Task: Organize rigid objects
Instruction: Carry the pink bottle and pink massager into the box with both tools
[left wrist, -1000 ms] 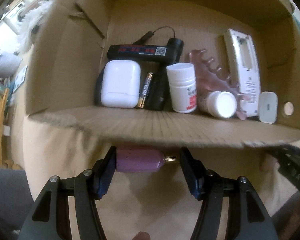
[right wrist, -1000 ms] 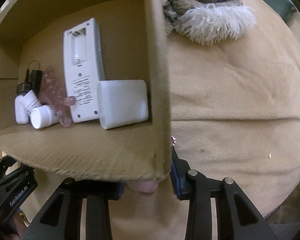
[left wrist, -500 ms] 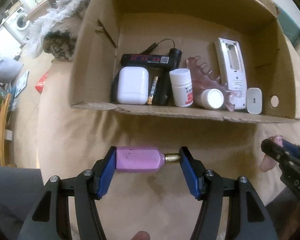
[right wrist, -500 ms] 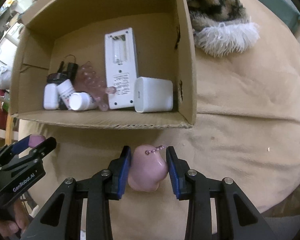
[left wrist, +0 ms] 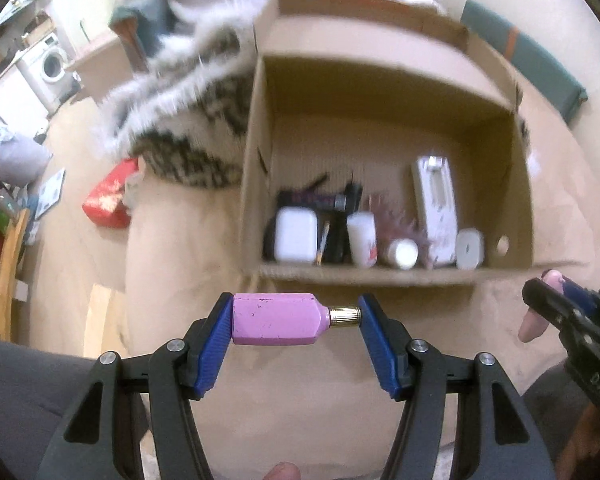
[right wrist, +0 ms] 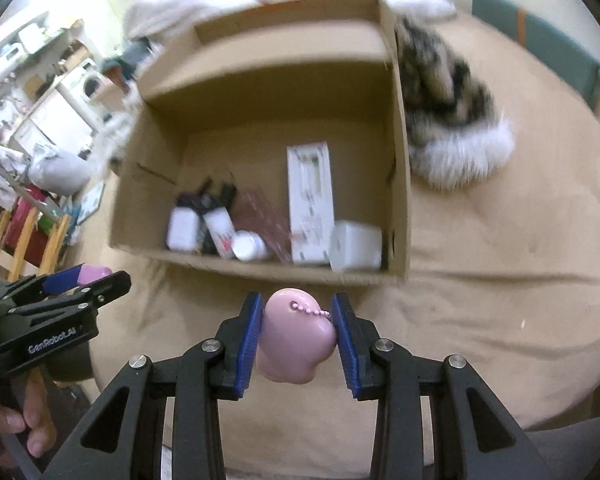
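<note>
My left gripper is shut on a pink block with a brass tip, held crosswise in front of the cardboard box. My right gripper is shut on a rounded pink charm with a bead chain, held above the beige bed before the box. Each gripper shows at the edge of the other's view. In the box lie a white case, a white pill bottle, a white remote and a white charger.
A furry patterned garment lies right of the box and behind it. A red packet lies on the floor at left. A wooden chair stands at far left. A teal item is at the back right.
Both grippers have pulled up and back from the box with their pink objects still held. The box looks smaller and farther now, and more of the room shows.
</note>
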`<state>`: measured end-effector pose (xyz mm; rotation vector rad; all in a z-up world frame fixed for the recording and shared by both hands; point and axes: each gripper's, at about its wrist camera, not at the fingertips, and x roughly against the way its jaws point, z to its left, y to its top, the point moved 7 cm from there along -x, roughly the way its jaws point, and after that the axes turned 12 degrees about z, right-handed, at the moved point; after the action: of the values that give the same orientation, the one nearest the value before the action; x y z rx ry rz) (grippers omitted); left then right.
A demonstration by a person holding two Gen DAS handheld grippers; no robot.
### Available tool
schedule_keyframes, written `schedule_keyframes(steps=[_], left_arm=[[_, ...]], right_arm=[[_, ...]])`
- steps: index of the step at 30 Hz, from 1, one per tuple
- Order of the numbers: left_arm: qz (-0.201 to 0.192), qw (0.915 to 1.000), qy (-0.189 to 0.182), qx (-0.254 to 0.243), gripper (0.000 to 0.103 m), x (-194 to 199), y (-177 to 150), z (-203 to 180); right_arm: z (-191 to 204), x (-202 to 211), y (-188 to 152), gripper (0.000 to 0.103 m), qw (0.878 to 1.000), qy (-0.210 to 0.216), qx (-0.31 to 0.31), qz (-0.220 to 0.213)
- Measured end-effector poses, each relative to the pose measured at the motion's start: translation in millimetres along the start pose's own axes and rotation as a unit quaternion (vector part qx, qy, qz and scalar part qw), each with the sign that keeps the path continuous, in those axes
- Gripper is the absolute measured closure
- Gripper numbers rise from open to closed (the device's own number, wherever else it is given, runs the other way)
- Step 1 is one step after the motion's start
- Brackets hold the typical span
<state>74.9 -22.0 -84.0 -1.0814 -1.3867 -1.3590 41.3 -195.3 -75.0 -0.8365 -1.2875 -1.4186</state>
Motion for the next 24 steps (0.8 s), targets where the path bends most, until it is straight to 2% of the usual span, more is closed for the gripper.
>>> schedule_keyframes(steps=[6,8,13,18,24], left_arm=[[-0.05,0.9986,0.014,-0.007,0.044,19.1,38.8,3.3],[-0.069,0.9967,0.039,-0.018,0.044,21.3,54.1,2.2],[-0.074,0.9963,0.039,-0.019,0.044,20.1,77.1,0.3],[-0.077,0.9957,0.042,-0.029,0.044,10.0,95.8,-8.5],[-0.052,0.997,0.036,-0.044,0.044,-26.9,103.7,-18.1]], right_arm=[[12.8,35.9,34.9,0.065,0.998,0.012,0.02,-0.055],[16.4,41.6,50.8,0.065,0.997,0.015,0.026,-0.071],[20.0,49.5,89.2,0.065,0.994,0.009,0.037,-0.1],[18.3,35.1,115.2,0.065,0.994,0.023,0.036,-0.098],[3.2,-23.3,121.2,0.065,0.998,0.013,0.026,-0.062]])
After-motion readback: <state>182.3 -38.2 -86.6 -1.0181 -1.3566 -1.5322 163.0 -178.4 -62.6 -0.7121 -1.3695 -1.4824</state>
